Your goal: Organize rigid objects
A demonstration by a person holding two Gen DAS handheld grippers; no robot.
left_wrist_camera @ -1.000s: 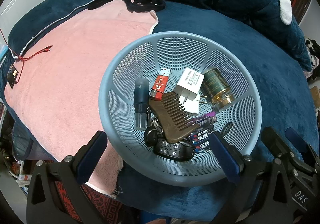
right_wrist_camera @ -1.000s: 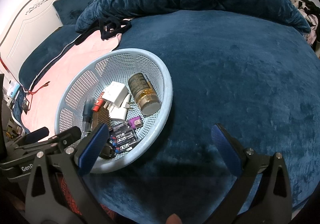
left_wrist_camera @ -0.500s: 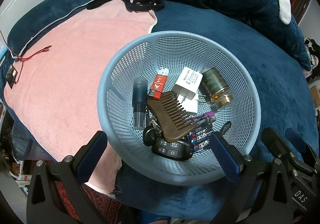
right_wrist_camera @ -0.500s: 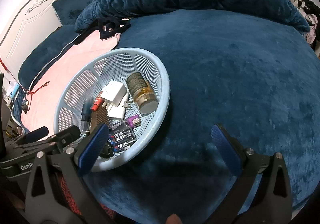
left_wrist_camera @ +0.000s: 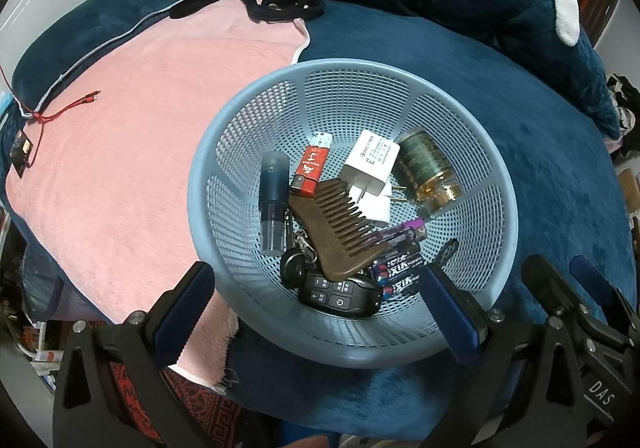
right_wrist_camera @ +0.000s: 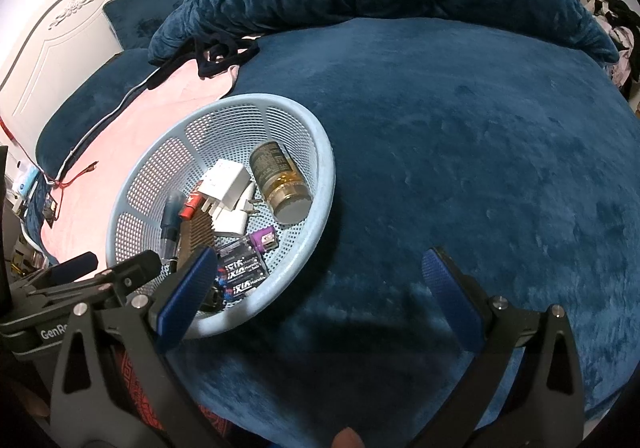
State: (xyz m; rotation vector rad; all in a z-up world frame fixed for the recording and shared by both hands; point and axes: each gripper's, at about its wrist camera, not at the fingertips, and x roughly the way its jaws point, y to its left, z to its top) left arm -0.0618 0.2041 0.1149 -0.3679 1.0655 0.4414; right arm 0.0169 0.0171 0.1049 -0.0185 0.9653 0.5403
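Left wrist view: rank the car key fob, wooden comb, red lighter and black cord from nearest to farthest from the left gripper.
From the left gripper:
1. Car key fob, at the basket's near bottom.
2. Wooden comb, lying above it.
3. Red lighter, deeper in the basket.
4. Black cord, on the bed beyond the basket.

The basket [left_wrist_camera: 208,152] sits mid-frame on the bed [left_wrist_camera: 540,152], its left edge by the towel [left_wrist_camera: 140,136]. Inside, the comb [left_wrist_camera: 336,232] lies over the key fob [left_wrist_camera: 340,294]; tube [left_wrist_camera: 274,204] left, can [left_wrist_camera: 428,168] right, charger [left_wrist_camera: 370,162] between, batteries [left_wrist_camera: 400,268] lower right.

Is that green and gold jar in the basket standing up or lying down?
Lying down: the jar rests on its side against the basket wall, beside the white charger.
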